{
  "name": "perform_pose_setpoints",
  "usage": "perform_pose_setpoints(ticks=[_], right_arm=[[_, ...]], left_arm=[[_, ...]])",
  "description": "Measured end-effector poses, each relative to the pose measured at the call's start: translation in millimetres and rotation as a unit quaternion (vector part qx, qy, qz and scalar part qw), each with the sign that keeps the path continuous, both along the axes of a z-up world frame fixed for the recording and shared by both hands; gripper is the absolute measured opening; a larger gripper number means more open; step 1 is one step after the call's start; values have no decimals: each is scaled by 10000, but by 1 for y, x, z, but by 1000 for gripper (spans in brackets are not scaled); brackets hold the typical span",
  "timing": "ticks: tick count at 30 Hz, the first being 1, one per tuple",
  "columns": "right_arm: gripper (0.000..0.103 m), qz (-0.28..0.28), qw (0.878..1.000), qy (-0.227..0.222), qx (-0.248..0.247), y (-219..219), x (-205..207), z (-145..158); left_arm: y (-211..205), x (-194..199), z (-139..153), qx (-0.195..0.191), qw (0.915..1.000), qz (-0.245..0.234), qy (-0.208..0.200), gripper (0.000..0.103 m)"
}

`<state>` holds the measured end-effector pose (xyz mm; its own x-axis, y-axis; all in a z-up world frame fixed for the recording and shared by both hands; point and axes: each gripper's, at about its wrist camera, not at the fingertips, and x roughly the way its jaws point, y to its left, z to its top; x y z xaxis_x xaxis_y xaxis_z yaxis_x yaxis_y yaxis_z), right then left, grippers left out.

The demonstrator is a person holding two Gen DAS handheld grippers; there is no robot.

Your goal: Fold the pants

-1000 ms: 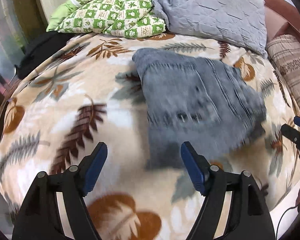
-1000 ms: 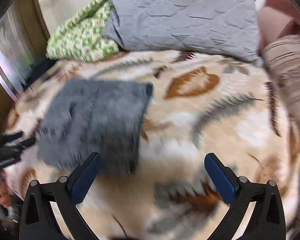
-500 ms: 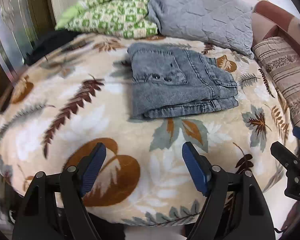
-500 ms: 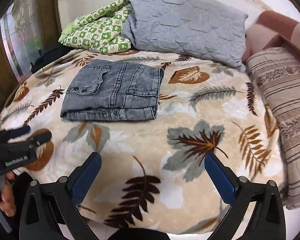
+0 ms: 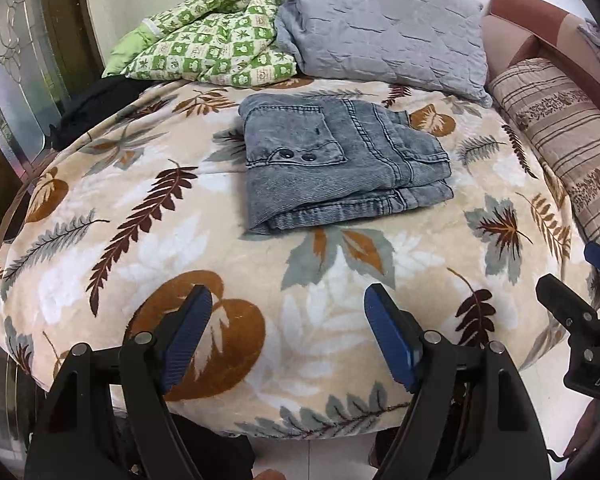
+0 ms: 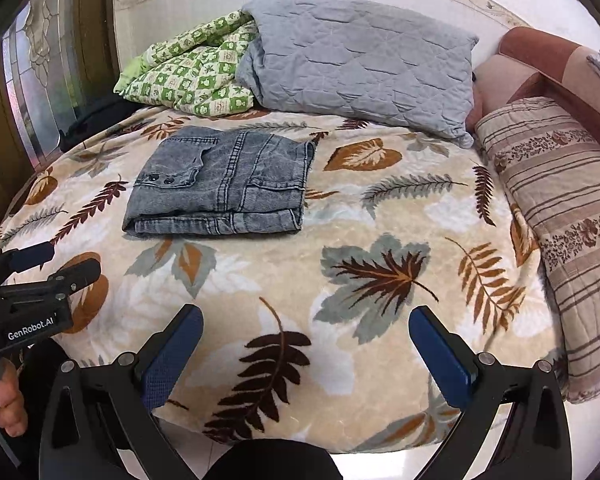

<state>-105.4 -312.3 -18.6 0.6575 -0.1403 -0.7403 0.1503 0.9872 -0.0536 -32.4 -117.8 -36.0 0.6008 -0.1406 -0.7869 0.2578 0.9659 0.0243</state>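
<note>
**Pants: fold looks finished, both tools clear**

Pants (image 5: 340,172) lie as a compact grey denim rectangle on the leaf-print blanket (image 5: 328,320), mid-bed, just in front of the grey pillow (image 5: 384,28) and the green checked quilt (image 5: 216,48). Layers stacked, edges roughly aligned, pocket with two snaps on top.

Left gripper (image 5: 286,336): jaws wide, nothing between them, hanging over the near blanket edge, well apart from the pants. Right gripper (image 6: 306,356): same, wide and empty.

Step, my read: final fold is done. Next move calls for little, at most a check of the slightly loose near-left corner.

View differences: the right wrist view shows the left gripper from the side with the hand (image 6: 8,404) gripping its handle, plus the pants' right edge. The left wrist view shows the layered near edge better.
</note>
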Motion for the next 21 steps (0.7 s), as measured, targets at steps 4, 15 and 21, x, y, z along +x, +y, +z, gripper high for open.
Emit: perform_pose_setpoints(ticks=[4, 15, 21], right_arm=[[103, -64, 9999, 18, 79, -5, -1, -2], [103, -94, 9999, 37, 111, -7, -1, -3], [103, -120, 9998, 47, 121, -10, -1, -4]], left_arm=[[-2, -1, -2, -14, 10000, -32, 68, 79], [-7, -4, -1, -135, 9995, -208, 179, 79], [-8, -7, -1, -191, 9993, -244, 230, 79]])
